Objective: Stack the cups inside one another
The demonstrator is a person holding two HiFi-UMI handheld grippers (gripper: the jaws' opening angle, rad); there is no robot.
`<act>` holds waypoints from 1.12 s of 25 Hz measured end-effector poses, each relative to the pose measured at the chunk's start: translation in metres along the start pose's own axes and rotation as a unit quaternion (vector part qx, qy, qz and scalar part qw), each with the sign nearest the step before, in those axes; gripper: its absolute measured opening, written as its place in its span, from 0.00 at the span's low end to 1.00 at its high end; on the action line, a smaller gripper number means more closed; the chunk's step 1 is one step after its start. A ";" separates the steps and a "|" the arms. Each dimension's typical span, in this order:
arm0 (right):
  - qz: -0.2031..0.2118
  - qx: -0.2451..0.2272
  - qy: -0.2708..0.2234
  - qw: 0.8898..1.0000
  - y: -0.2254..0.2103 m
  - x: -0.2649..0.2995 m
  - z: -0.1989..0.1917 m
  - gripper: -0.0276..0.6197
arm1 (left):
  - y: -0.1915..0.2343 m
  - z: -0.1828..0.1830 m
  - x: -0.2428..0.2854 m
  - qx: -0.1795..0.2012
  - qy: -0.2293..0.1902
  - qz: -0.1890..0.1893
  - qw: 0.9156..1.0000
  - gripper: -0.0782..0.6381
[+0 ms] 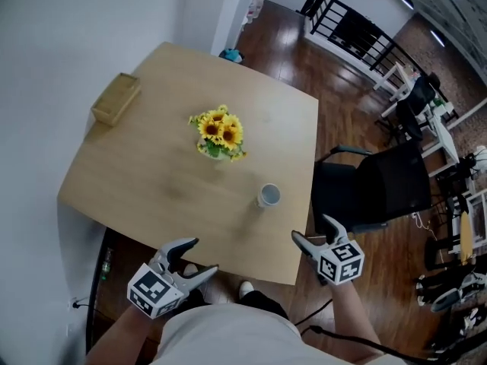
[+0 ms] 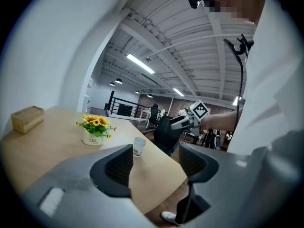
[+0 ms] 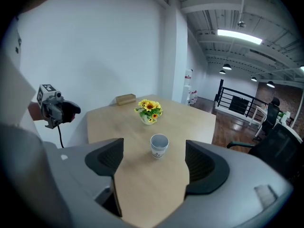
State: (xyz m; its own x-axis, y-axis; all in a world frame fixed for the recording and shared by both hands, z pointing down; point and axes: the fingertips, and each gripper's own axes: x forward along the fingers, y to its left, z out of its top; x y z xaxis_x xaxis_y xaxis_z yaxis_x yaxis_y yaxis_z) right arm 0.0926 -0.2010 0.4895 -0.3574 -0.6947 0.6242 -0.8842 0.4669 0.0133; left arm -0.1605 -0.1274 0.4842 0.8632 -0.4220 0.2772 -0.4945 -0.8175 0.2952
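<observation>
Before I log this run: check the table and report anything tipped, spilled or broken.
Nothing stands out. The white cup stands upright, so does the sunflower pot, and the wooden box lies flat on the table; no spill shows.

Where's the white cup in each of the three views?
Head view: cup right of centre on the table.
Left gripper view: cup just left of centre.
Right gripper view: cup at centre.
Shared landmark: the sunflower pot.
</observation>
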 end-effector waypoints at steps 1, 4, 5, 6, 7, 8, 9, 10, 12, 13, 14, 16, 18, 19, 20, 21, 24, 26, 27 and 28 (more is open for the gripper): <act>0.004 -0.003 0.001 1.000 0.002 -0.007 -0.003 0.67 | -0.004 0.001 0.002 -0.002 -0.003 0.000 1.000 0.56; 0.023 -0.016 -0.005 1.000 0.009 -0.032 -0.010 0.67 | -0.024 0.004 0.008 -0.002 -0.004 0.009 1.000 0.56; 0.029 -0.022 -0.011 0.999 0.009 -0.040 -0.012 0.67 | -0.032 0.006 0.010 0.002 -0.003 0.014 1.000 0.56; 0.036 -0.026 -0.019 0.999 0.009 -0.047 -0.014 0.67 | -0.040 0.008 0.012 0.008 -0.003 0.021 1.000 0.56; 0.042 -0.031 -0.028 0.998 0.008 -0.053 -0.016 0.67 | -0.047 0.008 0.014 0.013 -0.002 0.029 0.999 0.56; 0.050 -0.034 -0.038 0.997 0.007 -0.061 -0.019 0.67 | -0.056 0.008 0.018 0.018 -0.001 0.038 0.999 0.55; 0.060 -0.038 -0.047 0.996 0.005 -0.070 -0.024 0.67 | -0.067 0.007 0.022 0.022 -0.001 0.048 0.999 0.55; 0.070 -0.043 -0.056 0.995 0.002 -0.081 -0.030 0.67 | -0.079 0.006 0.029 0.025 -0.002 0.058 0.998 0.55; 0.088 -0.056 -0.068 0.992 -0.007 -0.105 -0.049 0.67 | -0.111 0.004 0.047 0.031 -0.009 0.078 0.996 0.55; 0.096 -0.065 -0.072 0.991 -0.013 -0.118 -0.061 0.67 | -0.130 0.002 0.058 0.034 -0.014 0.089 0.995 0.55; 0.104 -0.073 -0.075 0.989 -0.020 -0.131 -0.075 0.67 | -0.150 -0.001 0.070 0.037 -0.019 0.100 0.994 0.55; 0.123 -0.084 -0.077 0.986 -0.033 -0.155 -0.103 0.67 | -0.190 -0.010 0.090 0.036 -0.024 0.120 0.992 0.55; 0.145 -0.089 -0.074 0.983 -0.042 -0.179 -0.130 0.67 | -0.230 -0.020 0.102 0.022 -0.029 0.139 0.990 0.56; 0.156 -0.092 -0.071 0.981 -0.045 -0.191 -0.142 0.67 | -0.249 -0.025 0.106 0.013 -0.030 0.150 0.988 0.55; 0.167 -0.096 -0.068 0.979 -0.047 -0.203 -0.151 0.67 | -0.266 -0.028 0.108 0.005 -0.029 0.159 0.987 0.55; 0.176 -0.099 -0.066 0.977 -0.049 -0.214 -0.158 0.67 | -0.281 -0.031 0.110 0.000 -0.026 0.167 0.986 0.55; 0.196 -0.105 -0.071 0.972 -0.055 -0.249 -0.173 0.67 | -0.322 -0.036 0.114 -0.004 -0.012 0.180 0.984 0.55; 0.201 -0.101 -0.078 0.971 -0.059 -0.268 -0.184 0.67 | -0.341 -0.038 0.120 -0.001 -0.005 0.182 0.983 0.55; 0.202 -0.096 -0.079 0.971 -0.060 -0.275 -0.189 0.67 | -0.348 -0.038 0.124 0.001 -0.003 0.180 0.984 0.55; 0.204 -0.088 -0.080 0.972 -0.061 -0.281 -0.194 0.67 | -0.355 -0.036 0.128 0.006 -0.002 0.177 0.984 0.56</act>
State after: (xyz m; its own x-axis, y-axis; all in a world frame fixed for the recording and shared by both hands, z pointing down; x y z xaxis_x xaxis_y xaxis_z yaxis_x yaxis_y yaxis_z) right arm 0.3057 0.0720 0.4646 -0.7224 -0.5006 0.4771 -0.5980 0.7986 -0.0676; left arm 0.1220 0.1232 0.4475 0.6378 -0.6822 0.3575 -0.7628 -0.6236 0.1710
